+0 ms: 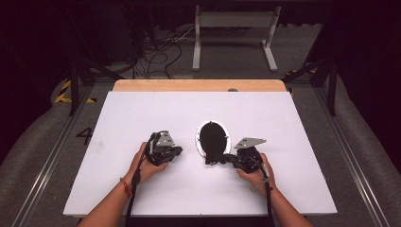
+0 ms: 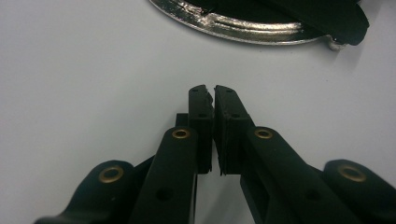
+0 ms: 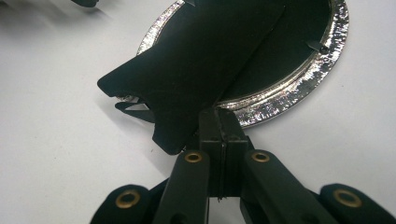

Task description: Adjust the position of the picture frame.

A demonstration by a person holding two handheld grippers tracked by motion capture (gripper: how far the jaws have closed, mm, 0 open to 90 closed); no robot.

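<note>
The right hand-held gripper (image 3: 219,116) is clenched on the black flap (image 3: 196,60) at 6 o'clock of the silver plate (image 1: 199,142), mid tabletop (image 1: 142,109); the left hand-held gripper (image 2: 213,91) is closed, empty, at its 9 o'clock

White table (image 1: 142,109); grey floor (image 1: 42,142); tangled cables (image 1: 156,54); dark surroundings.

A shiny silver oval frame (image 1: 200,142) rings a black panel (image 1: 213,138) on the white bench (image 1: 142,113), whose far edge is pale wood.
</note>
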